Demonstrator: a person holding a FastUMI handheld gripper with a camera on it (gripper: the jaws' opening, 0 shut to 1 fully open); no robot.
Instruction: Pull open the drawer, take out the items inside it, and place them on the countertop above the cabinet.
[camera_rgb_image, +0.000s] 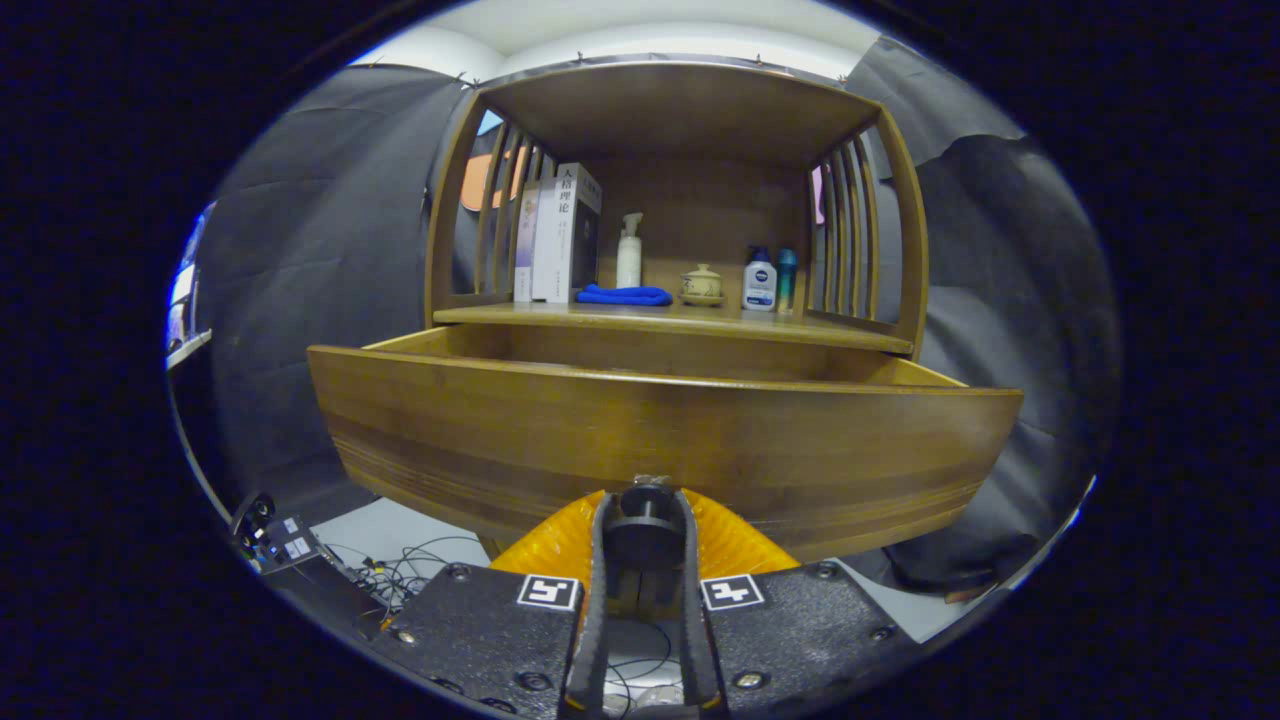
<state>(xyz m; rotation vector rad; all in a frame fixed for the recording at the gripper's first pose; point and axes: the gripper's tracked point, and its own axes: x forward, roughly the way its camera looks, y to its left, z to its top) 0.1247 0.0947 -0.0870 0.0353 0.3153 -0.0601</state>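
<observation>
the gripper (643, 515) is clamped on the knob (643, 497) of the drawer (660, 440), which stands pulled open just ahead; its contents are hidden and apparently not yet taken out.

Drawer (660, 440) pulled out below countertop (680, 322), gripper (643, 510) jaws clamping knob (643, 530)

the gripper (643, 520) is showing two dark, grainy-textured body plates (800, 630) side by side, each wearing a small square black-and-white marker (732, 592) at its inner top corner. round screws (748, 680) are sitting along the plates' edges and corners. two long narrow fingers (598, 600) are running forward up the gap between the plates, their inner faces looking ribbed. behind them a ridged orange piece (730, 545) is fanning out on both sides like a half disc. thin dark cables (645, 660) are looping in the gap between the plates, low behind the fingers.
</observation>
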